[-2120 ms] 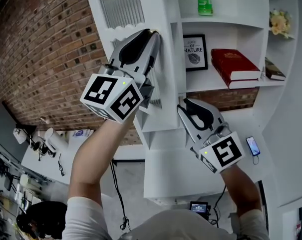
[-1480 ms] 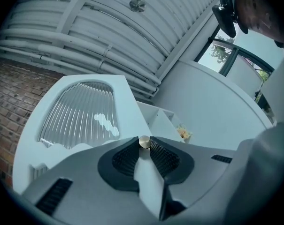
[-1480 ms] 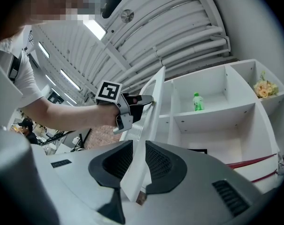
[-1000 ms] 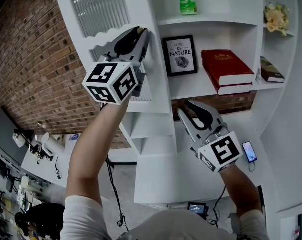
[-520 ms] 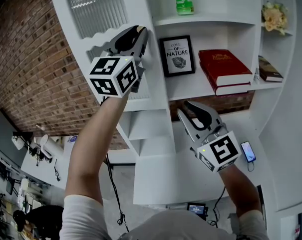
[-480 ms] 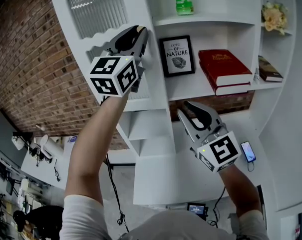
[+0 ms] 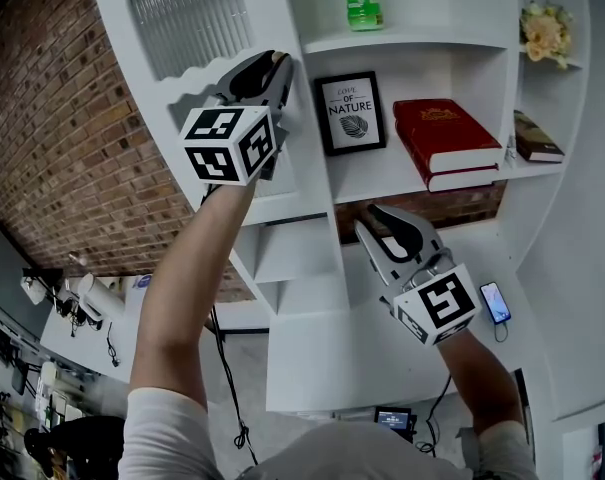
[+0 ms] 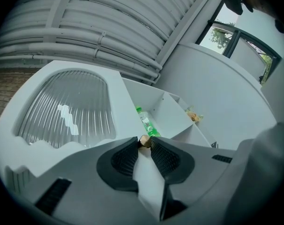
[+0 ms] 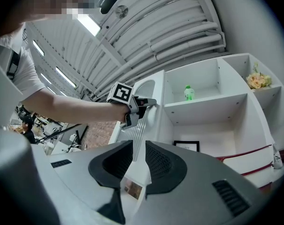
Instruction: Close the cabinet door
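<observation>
Left gripper (image 7: 274, 61) has its jaws closed on the small knob (image 8: 144, 141) at the cabinet door's (image 7: 187, 18) right edge. The upright door stands left of the open shelves (image 7: 422, 38). Right gripper (image 7: 374, 214), jaws slightly apart and empty, hangs nearer and lower.

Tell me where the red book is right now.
In the head view, the red book lies flat on the middle shelf, right of centre, between the framed print on its left and a small dark book on its right.
</observation>
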The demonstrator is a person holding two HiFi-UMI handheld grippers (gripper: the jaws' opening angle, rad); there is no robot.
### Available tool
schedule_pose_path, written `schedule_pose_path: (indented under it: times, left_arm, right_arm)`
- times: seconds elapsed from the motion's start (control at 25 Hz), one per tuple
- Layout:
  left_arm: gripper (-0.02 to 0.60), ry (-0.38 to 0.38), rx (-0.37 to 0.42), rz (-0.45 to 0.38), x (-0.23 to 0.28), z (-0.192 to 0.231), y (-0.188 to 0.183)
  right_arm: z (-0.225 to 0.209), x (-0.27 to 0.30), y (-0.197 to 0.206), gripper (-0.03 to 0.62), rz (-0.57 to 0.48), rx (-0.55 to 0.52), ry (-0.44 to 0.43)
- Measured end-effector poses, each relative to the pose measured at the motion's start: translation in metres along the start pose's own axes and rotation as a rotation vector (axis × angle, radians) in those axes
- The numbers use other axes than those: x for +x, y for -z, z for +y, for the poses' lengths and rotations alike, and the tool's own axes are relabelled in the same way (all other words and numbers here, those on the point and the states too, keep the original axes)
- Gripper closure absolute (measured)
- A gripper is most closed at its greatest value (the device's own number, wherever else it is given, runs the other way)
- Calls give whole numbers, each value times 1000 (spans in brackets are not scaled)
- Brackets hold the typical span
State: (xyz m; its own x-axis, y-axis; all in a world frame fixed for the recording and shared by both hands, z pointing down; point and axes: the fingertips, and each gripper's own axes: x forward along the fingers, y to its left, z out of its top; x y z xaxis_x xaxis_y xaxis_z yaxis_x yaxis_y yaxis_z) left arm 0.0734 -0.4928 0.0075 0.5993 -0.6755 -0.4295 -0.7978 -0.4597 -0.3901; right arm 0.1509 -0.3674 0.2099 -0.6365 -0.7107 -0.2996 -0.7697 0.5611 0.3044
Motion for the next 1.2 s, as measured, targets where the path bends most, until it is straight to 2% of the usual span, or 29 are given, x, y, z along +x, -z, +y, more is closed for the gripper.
schedule_pose_path:
  times: [0.6,0.96,1.2]
  left_arm:
    - [497,5,-13,8,8,3,5]
    - [497,56,-49,-17,-1,-1,-2]
    - [497,75,-83,-66,-17,-3,-15]
  right_arm:
    - [-3,-5,0,496,22,-2,10]
    - [1,-8,-5,496,25,-11,18]
    - [0,-12,-13,496,16,-20,32]
